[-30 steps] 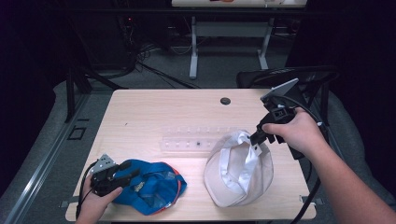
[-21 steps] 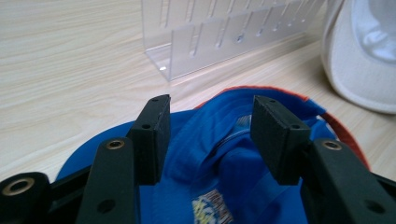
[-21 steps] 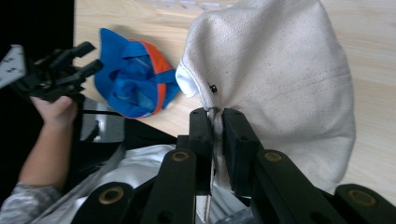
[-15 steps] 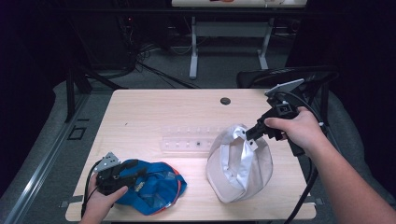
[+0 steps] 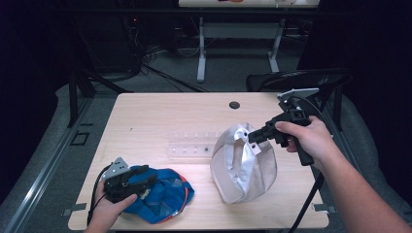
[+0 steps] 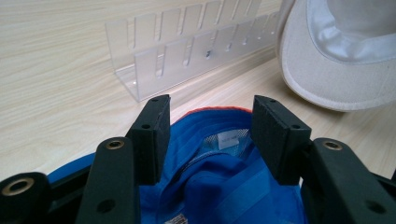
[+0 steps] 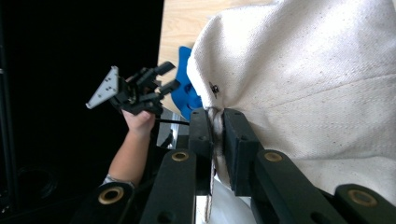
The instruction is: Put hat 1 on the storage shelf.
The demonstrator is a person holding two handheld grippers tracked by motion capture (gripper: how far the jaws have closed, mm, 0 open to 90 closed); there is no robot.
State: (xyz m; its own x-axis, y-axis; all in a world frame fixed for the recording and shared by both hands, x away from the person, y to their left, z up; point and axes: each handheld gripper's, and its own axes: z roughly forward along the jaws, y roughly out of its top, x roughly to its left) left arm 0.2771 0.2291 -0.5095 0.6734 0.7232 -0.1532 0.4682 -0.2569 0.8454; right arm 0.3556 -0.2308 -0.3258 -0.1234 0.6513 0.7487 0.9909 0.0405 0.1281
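A white cap stands tilted up on the table, lifted by its back edge. My right gripper is shut on that edge; in the right gripper view the jaws pinch the white cap fabric at my right gripper. A blue cap lies upside down at the front left. My left gripper hovers over it, open. In the left gripper view the blue cap lies below my left gripper, whose jaws stand apart with nothing between them.
A clear slotted acrylic rack lies mid-table, between the caps; the rack stands just beyond the blue cap. A black grommet sits near the far edge. A dark chair stands off the right rear corner.
My right gripper has risen and pulled the white cap's back edge up, so the cap stands taller. My left gripper has crept right over the blue cap.
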